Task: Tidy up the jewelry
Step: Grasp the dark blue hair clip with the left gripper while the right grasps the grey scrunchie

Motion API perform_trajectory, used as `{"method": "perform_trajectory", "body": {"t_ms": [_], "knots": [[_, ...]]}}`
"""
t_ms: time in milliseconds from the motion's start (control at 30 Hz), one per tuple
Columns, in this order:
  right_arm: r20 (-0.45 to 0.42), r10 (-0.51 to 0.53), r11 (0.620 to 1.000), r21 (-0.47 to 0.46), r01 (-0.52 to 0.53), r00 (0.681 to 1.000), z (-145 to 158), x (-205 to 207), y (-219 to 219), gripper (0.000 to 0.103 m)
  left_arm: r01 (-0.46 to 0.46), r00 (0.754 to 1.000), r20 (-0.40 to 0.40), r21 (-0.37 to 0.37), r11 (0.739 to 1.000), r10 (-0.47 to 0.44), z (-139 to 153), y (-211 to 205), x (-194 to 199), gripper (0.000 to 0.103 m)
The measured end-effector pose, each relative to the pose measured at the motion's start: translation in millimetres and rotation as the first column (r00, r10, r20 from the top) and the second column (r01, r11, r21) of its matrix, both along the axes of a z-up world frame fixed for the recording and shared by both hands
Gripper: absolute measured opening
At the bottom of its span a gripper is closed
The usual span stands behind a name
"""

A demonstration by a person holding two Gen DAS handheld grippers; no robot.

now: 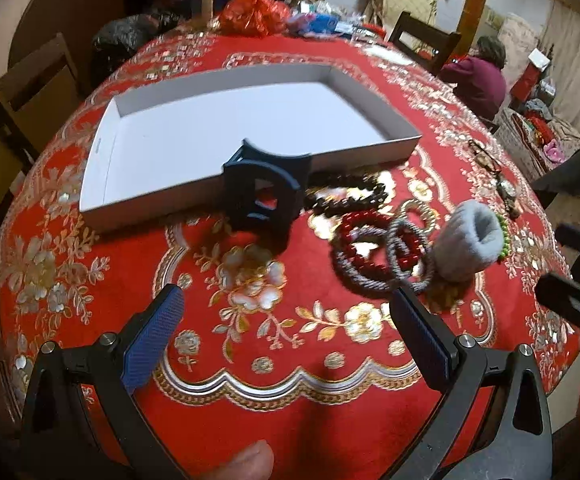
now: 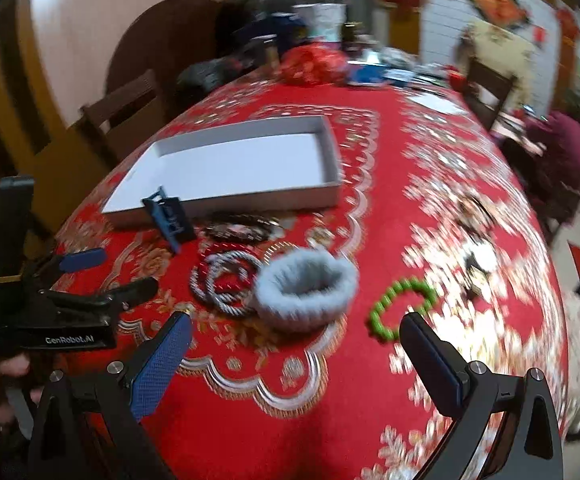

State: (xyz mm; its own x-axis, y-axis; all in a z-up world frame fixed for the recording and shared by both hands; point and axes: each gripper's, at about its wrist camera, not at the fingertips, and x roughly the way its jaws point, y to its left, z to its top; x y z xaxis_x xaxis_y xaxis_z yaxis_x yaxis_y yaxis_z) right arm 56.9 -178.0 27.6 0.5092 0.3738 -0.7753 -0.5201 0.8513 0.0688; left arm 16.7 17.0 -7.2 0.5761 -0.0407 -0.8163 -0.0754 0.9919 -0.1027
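The left gripper (image 1: 285,340) hangs low over the red and gold cloth of the counter (image 1: 290,360), jaws spread wide with nothing between them but bare cloth. Ahead of its left jaw and well beyond the tips lies a shallow white box (image 1: 225,128), open-topped and holding nothing. Straight ahead, between the two jaws' lines, a dark blue plastic stand (image 1: 263,192) sits upright against the near wall of the box. Just right of the stand lies a dark beaded bracelet (image 1: 346,196), close to the box. Nearer, ahead of the right jaw, grey twisted cord rings (image 1: 374,252) overlap a red beaded bracelet (image 1: 366,228), with a gold ring-shaped piece (image 1: 420,212) just behind them. Beyond the right jaw's tip a grey fuzzy band (image 1: 470,240) stands on its edge, touching the cord rings, and a green beaded bracelet (image 1: 504,236) shows partly behind it.

The right gripper (image 2: 294,328) also has its jaws wide apart and holds nothing. In the right wrist view, which is blurred, the left gripper appears off to the left of the left jaw, low over the counter. The cord rings and red bracelet lie ahead of the left jaw, the grey fuzzy band sits ahead between the jaws nearer the left one, and the green beaded bracelet lies just ahead of the right jaw's tip. The white box is far ahead, well apart from both jaws.
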Motion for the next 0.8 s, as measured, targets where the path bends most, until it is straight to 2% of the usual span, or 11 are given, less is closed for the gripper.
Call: {"method": "perform_trajectory", "body": {"t_ms": [100, 167, 233, 433, 567, 633, 667, 700, 767, 800], "knots": [[0.011, 0.01, 1.0, 0.02, -0.01, 1.0, -10, 8, 1, 0.103, -0.027, 0.999, -0.021, 0.004, 1.0, 0.027, -1, 9, 3, 0.102], [-0.013, -0.015, 0.999, 0.048, 0.016, 1.0, -24, 14, -1, 0.103, -0.056, 0.998, -0.016, 0.038, 0.998, 0.057, -1, 15, 4, 0.102], [-0.023, -0.051, 0.998, 0.036, 0.052, 0.998, -33, 21, -1, 0.103, -0.067, 0.998, -0.005, 0.065, 0.996, 0.068, 0, 18, 6, 0.102], [-0.037, -0.029, 0.999, 0.014, 0.029, 0.999, -42, 38, 9, 0.103, 0.001, 0.999, -0.05, -0.01, 1.0, -0.002, -6, 14, 27, 0.102], [-0.043, -0.006, 1.0, -0.007, 0.006, 0.999, -47, 40, 15, 0.103, -0.013, 0.998, -0.063, -0.081, 0.997, 0.008, -6, 20, 47, 0.102], [-0.03, -0.009, 0.999, -0.031, 0.008, 1.0, -51, 39, 16, 0.102, -0.033, 0.998, -0.049, -0.069, 0.997, 0.03, -5, 22, 53, 0.102], [-0.031, -0.012, 0.999, -0.033, 0.011, 0.999, -52, 39, 15, 0.099, -0.036, 0.999, -0.035, -0.065, 0.997, 0.033, -5, 23, 56, 0.102], [-0.038, -0.013, 1.0, -0.029, 0.012, 0.999, -53, 39, 14, 0.09, -0.037, 0.999, -0.023, -0.066, 0.997, 0.035, -6, 24, 57, 0.098], [-0.058, -0.013, 1.0, -0.006, 0.013, 0.998, -56, 40, 10, 0.077, -0.038, 0.999, -0.027, -0.093, 0.995, 0.035, -10, 27, 57, 0.087], [-0.06, -0.014, 1.0, -0.005, 0.014, 0.998, -57, 41, 9, 0.074, -0.034, 0.999, -0.03, -0.115, 0.993, 0.031, -13, 28, 58, 0.077]]}}
